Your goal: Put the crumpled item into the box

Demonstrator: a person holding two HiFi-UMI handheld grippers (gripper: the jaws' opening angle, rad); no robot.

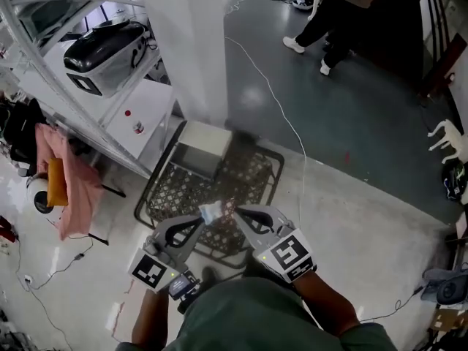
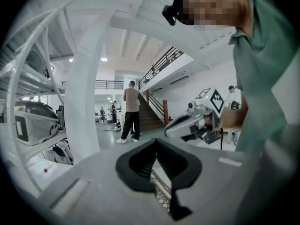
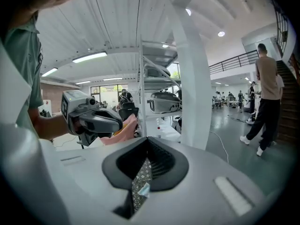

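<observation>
The crumpled item [image 1: 212, 212], a small white and pale blue wad, hangs above the patterned mat [image 1: 252, 178] between the tips of my two grippers. My right gripper [image 1: 238, 213] is shut, and a sliver of the crumpled item [image 3: 142, 190] shows in the slit between its jaws. My left gripper [image 1: 200, 223] is shut too, its tip right beside the wad; whether it also pinches the wad I cannot tell. The box [image 1: 203, 147], grey with a pale top, stands on the far left part of the mat, ahead of both grippers. In the left gripper view the right gripper [image 2: 194, 122] sits close by.
A white pillar [image 1: 189, 46] rises just behind the box. Metal shelving [image 1: 88, 86] with a black and white case [image 1: 106, 53] stands to the left, and pink cloth [image 1: 69, 178] hangs below it. A cable [image 1: 281, 115] crosses the grey floor. A person [image 1: 333, 17] stands farther off.
</observation>
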